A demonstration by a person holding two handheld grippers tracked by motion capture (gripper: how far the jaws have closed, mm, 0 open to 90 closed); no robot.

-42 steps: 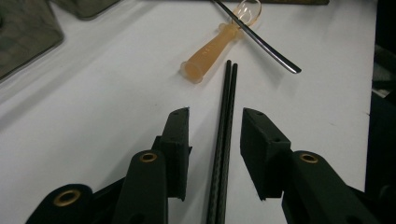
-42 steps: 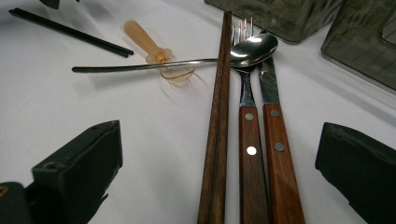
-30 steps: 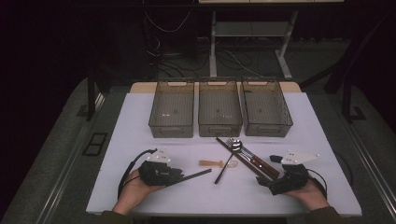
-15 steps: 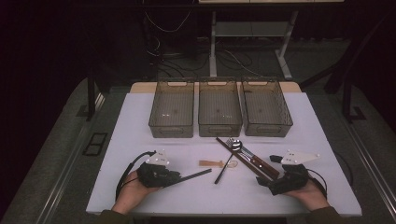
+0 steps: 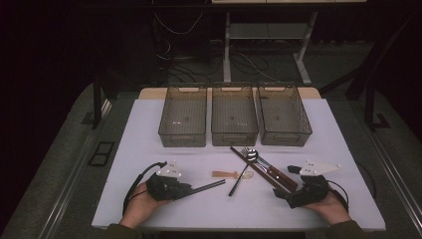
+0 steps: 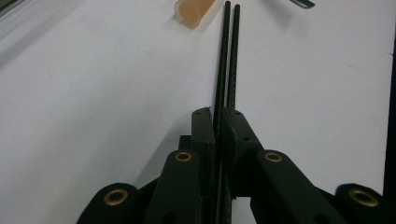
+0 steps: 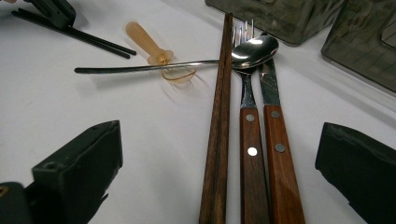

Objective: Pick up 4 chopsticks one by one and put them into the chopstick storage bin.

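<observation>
At table's near left, left tool [image 5: 191, 189] just closing, now clamped on black chopsticks [image 5: 206, 186].

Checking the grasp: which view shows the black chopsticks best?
Left gripper view: the black chopsticks run close-up from between the shut left gripper jaws. High view shows them small, jutting from it on the table. Right gripper view shows them far off.

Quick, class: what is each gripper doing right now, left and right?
Left gripper: jaws have just been closing, now shut on the black chopsticks.
Right gripper: open, holding nothing; the wooden-handled cutlery lies between its jaws.
</observation>
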